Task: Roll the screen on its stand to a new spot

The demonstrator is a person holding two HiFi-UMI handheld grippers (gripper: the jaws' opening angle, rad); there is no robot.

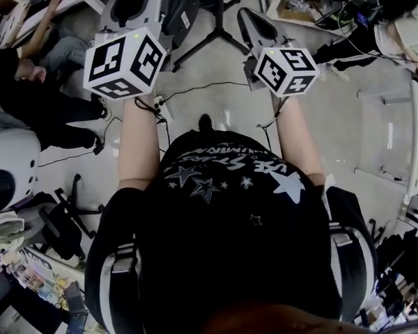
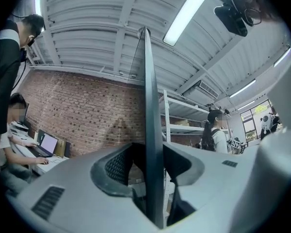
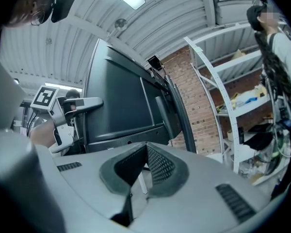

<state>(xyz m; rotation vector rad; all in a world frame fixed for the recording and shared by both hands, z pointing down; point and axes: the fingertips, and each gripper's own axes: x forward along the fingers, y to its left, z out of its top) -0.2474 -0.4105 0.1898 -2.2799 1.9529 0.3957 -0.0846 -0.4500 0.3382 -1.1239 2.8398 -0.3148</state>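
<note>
The screen (image 3: 119, 98) is a large dark panel on a stand, filling the middle of the right gripper view. In the left gripper view I see only its thin dark edge (image 2: 153, 106), running upright between the jaws of my left gripper (image 2: 153, 164). Those jaws are open, with a gap showing on each side of the edge. The right gripper view shows that left gripper (image 3: 68, 113) reaching round the screen's far side. My right gripper (image 3: 145, 164) is open and empty, just short of the screen's lower part. Black stand legs (image 1: 209, 37) spread on the floor ahead.
People sit at a desk on the left (image 1: 28, 68), one at a laptop (image 2: 46, 144). A cable with a power strip (image 1: 160, 106) lies on the floor near my feet. White shelving (image 3: 223, 96) and a standing person (image 3: 276, 57) are to the right. An office chair (image 1: 63, 221) stands behind me on the left.
</note>
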